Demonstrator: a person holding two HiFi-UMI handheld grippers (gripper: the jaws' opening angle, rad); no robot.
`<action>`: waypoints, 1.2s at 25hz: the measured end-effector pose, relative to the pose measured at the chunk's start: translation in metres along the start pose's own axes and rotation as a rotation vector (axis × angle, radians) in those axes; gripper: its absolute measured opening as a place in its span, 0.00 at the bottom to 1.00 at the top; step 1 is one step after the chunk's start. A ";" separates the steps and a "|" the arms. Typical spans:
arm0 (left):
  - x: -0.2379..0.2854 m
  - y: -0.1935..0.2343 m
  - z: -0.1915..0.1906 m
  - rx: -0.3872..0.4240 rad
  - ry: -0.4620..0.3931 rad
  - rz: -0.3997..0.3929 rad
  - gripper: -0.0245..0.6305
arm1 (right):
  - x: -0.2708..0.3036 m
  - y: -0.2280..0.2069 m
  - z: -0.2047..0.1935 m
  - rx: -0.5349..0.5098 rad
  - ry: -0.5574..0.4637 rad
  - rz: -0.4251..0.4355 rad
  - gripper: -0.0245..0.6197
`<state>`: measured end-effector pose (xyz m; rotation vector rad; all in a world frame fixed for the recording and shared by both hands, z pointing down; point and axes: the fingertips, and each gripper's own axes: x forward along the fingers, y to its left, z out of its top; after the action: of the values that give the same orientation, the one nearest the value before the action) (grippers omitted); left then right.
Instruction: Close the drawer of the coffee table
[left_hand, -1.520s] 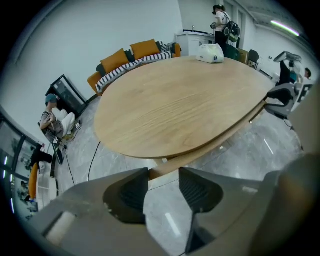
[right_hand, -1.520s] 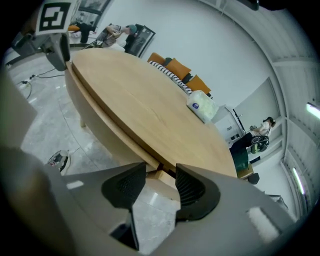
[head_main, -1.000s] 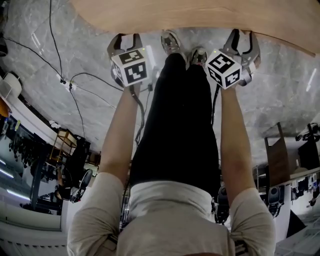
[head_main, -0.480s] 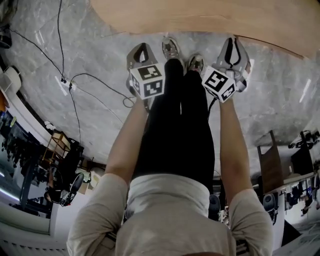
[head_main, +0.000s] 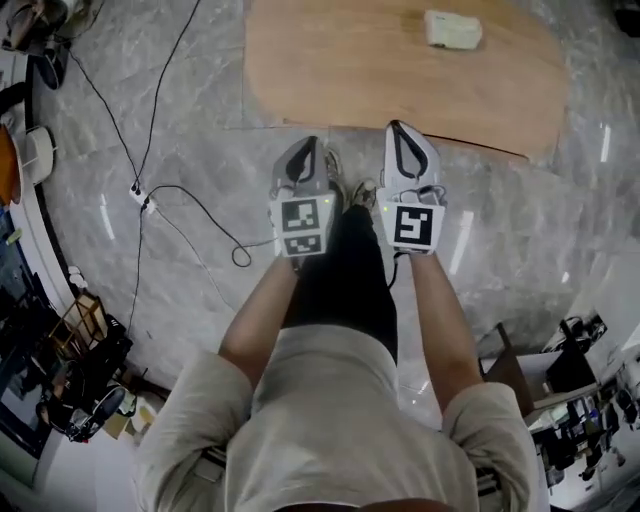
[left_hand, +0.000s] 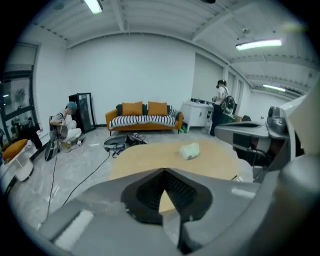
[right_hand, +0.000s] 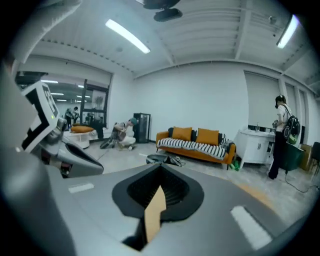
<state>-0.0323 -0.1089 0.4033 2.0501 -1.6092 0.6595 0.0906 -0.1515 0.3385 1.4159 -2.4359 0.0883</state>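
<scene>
**Head view, looking steeply down.** The left gripper (head_main: 306, 150) and the right gripper (head_main: 400, 135) are held side by side in front of the person. They sit just short of the near edge of the light-wood, round-cornered coffee table (head_main: 380, 80) and touch nothing. The jaws of both have just been closing and now meet at the tips. Each gripper view shows only the dark hollow behind the tips, with nothing in it.

**Task state.** The drawer shows in no view. Nothing juts out from under the table's near edge, so it is probably pushed home already, and the moment reads as the end of the task, not its start. If the drawer proves ajar, the next move calls for lowering 1 or both closed grippers to the drawer front and pressing it straight in.

**Surface.** 1 pale, lumpy bundle (head_main: 452, 28) lies on the far part of the tabletop.

**Room.** The polished grey marble-look floor (head_main: 150, 110) is crossed by a black cable (head_main: 200, 205). An orange sofa with striped cushions (left_hand: 144, 116) stands against a white wall, with a white cabinet (left_hand: 199, 112) beside it. There are 2 people under strip lights, 1 crouching (left_hand: 67, 127) and 1 standing (left_hand: 220, 102).
</scene>
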 end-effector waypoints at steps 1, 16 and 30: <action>-0.015 -0.005 0.019 -0.005 -0.034 0.001 0.07 | -0.008 0.000 0.026 0.001 -0.032 0.007 0.05; -0.202 -0.054 0.216 0.123 -0.505 0.049 0.07 | -0.138 0.004 0.237 -0.009 -0.340 -0.054 0.05; -0.261 -0.096 0.264 0.146 -0.678 -0.029 0.07 | -0.191 0.003 0.288 -0.084 -0.399 -0.088 0.05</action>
<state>0.0324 -0.0515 0.0304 2.5748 -1.9109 0.0527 0.1054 -0.0519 0.0085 1.6283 -2.6403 -0.3443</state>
